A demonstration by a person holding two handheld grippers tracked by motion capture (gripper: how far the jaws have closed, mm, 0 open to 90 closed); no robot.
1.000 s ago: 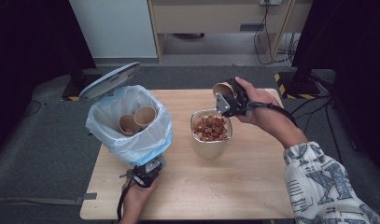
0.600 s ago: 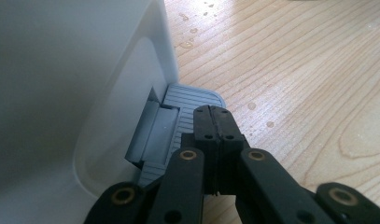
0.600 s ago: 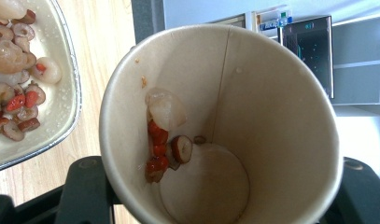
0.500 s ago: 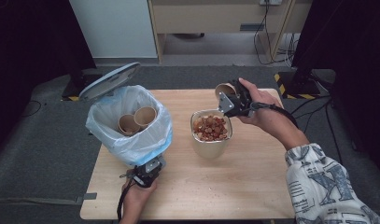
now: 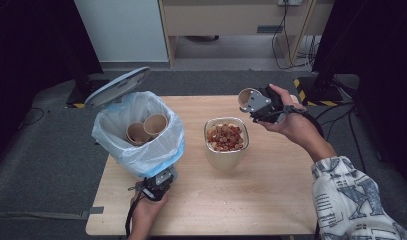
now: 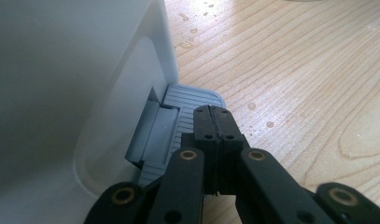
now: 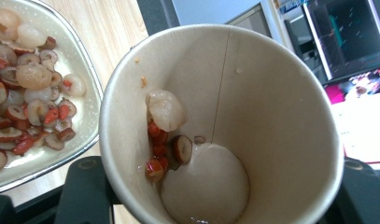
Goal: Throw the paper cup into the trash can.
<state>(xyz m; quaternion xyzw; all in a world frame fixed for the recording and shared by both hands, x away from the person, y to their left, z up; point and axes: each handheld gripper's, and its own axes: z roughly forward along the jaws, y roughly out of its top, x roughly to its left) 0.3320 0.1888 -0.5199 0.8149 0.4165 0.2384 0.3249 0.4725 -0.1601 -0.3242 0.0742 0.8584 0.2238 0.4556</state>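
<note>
Since a second ago the right gripper (image 5: 252,104) has carried the paper cup (image 5: 247,98) a little sideways, off past the far right corner of the bowl of dried fruit (image 5: 226,138). Its jaws clamp the tilted cup, where a few fruit pieces (image 7: 165,135) cling inside. Closed and empty, the left gripper (image 6: 214,122) presses the bin's pedal (image 6: 190,105), and the lid (image 5: 117,87) stands open

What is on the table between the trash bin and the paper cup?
In the high view, a bowl of dried fruit pieces stands on the table between the trash bin and the paper cup held in the right hand-held gripper.
</note>
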